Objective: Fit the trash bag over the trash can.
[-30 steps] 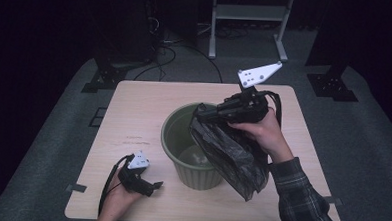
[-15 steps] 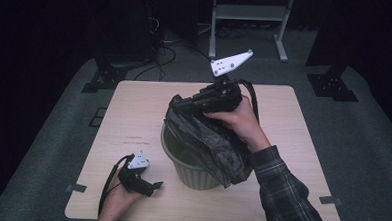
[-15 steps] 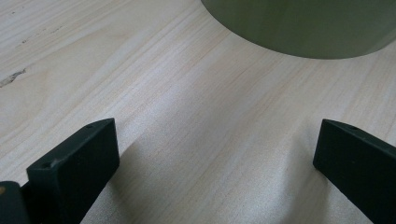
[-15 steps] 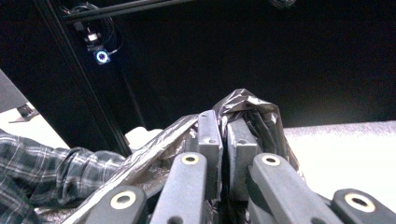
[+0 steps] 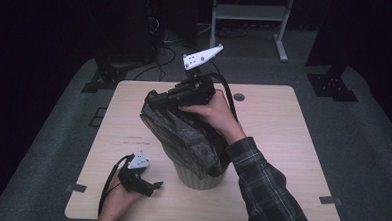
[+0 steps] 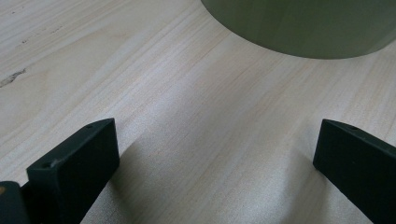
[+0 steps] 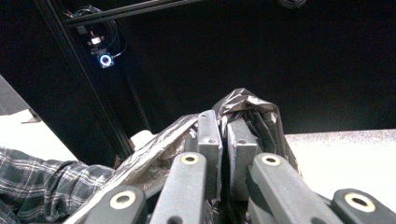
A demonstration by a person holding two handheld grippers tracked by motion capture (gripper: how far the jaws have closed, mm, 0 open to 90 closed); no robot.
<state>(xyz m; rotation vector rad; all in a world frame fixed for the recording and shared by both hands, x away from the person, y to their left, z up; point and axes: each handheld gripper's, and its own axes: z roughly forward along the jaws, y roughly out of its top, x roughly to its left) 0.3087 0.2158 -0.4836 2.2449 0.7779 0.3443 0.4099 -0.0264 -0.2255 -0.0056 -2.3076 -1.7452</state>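
Overhead, right gripper [image 5: 157,100] pinches crinkly black plastic bag [image 5: 192,140] above round green bin [image 5: 198,176]; left gripper [image 5: 153,184] gapes.

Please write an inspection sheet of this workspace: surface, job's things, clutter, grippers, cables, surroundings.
Surface: light wooden table, a round grommet hole near the far edge.
Job's things: black bin bag draped over the green bin.
Clutter: nothing seen.
Grippers: right gripper shut on the bag's edge, held above the bin; left gripper open, low on the table beside the bin.
Cables: a black cable trails from the left gripper; more lie on the floor.
Surroundings: dark room, grey carpet, white metal stand.
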